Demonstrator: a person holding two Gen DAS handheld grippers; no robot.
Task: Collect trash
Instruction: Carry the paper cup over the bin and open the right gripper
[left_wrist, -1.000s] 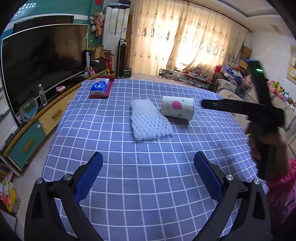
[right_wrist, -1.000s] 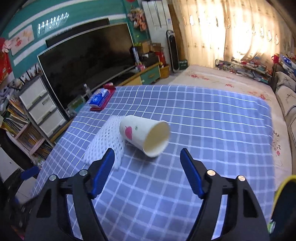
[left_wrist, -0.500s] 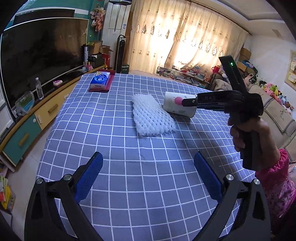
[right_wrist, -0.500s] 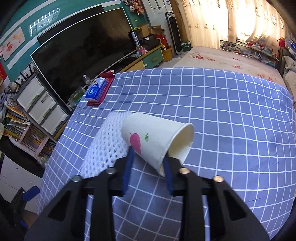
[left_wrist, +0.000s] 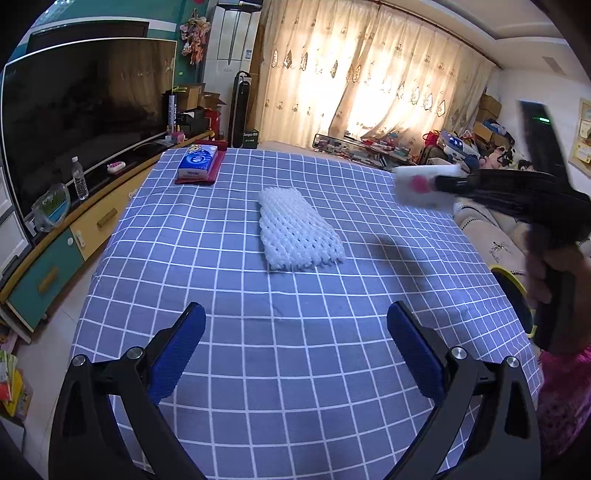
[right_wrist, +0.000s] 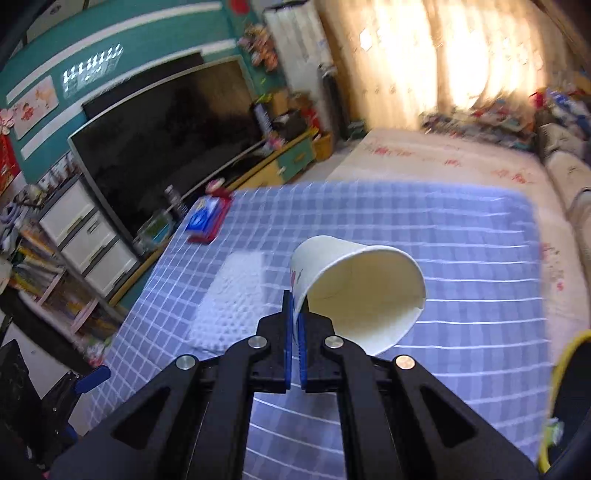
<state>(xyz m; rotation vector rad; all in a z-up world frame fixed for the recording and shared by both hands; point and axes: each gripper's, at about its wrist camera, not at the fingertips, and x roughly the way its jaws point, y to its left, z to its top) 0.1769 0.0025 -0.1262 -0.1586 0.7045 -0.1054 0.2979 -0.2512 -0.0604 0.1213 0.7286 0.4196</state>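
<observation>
We hold the paper cup (right_wrist: 354, 291) by its rim in the closed right gripper (right_wrist: 294, 314), raised above the table (left_wrist: 258, 369), while the left gripper (left_wrist: 295, 332) stands open and empty.

I count one paper cup (right_wrist: 354, 291), one white foam net (left_wrist: 297, 230), one tissue pack (left_wrist: 197, 164) and one water bottle (left_wrist: 79, 182), plus my two hand-held grippers.

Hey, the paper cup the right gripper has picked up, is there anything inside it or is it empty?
Empty. The right wrist view looks straight into the paper cup, tipped on its side, and only bare white walls show; the right gripper pinches its rim.
</observation>
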